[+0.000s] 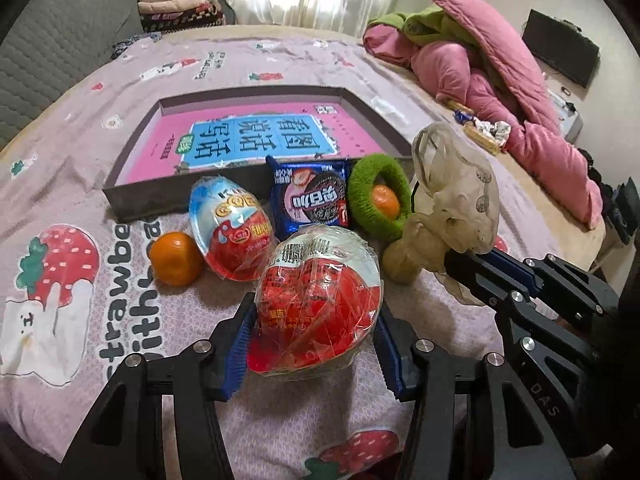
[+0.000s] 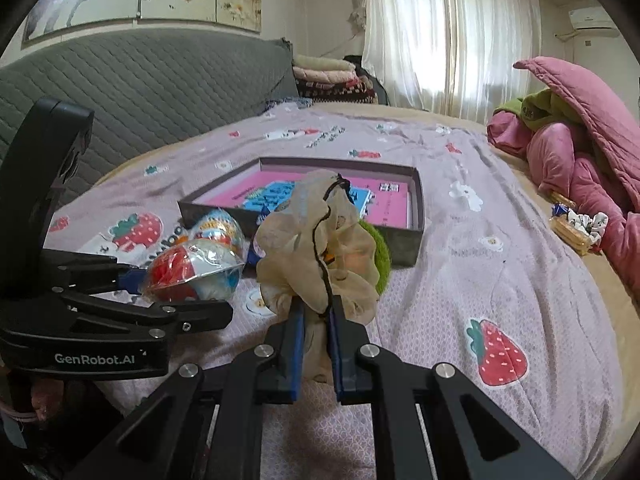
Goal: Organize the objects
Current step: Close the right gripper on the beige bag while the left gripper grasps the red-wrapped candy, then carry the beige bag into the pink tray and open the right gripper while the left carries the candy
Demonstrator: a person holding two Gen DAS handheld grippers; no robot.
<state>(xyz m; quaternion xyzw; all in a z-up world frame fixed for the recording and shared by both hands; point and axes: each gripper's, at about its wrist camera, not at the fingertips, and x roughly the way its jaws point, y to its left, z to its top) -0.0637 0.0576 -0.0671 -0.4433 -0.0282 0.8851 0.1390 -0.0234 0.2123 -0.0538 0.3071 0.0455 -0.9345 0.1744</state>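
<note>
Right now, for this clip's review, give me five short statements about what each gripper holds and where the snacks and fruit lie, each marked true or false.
1. The left gripper is closed on a wrapped toy egg. True.
2. The right gripper is open and holds nothing. False: it is shut on a beige scrunchie.
3. The gray box holds a pink book. True.
4. The blue cookie packet lies inside the gray box. False: it lies on the bed sheet, in front of the box's near wall.
5. An orange sits inside the green scrunchie. True.
</note>
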